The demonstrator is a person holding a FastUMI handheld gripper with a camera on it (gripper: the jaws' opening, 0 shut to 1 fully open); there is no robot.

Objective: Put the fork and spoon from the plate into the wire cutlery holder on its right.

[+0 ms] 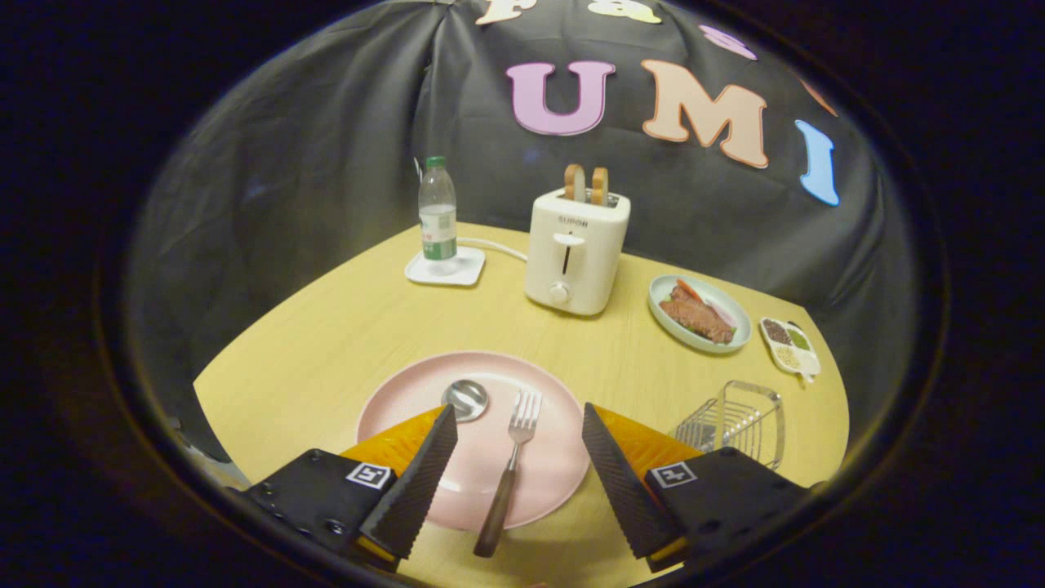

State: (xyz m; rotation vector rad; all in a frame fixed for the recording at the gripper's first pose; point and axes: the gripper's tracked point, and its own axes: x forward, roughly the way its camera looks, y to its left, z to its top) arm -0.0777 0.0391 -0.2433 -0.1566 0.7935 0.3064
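A pink plate (408, 392) lies on the wooden table just ahead of my fingers. On it rests a fork (510, 469) with a dark wooden handle, tines pointing away, lying in the gap between my fingers. A spoon (464, 399) lies to the fork's left; its bowl shows beside the left finger's tip and its handle is hidden behind that finger. The wire cutlery holder (735, 420) stands to the right of the plate, just beyond the right finger. My gripper (518, 416) hovers open above the plate, touching nothing.
Farther back stand a white toaster (574, 253) with two bread slices, a water bottle (438, 214) on a white coaster, a pale plate of food (700, 313) and a small divided dish (789, 345). The table's (310, 343) edge curves close on the right, past the holder.
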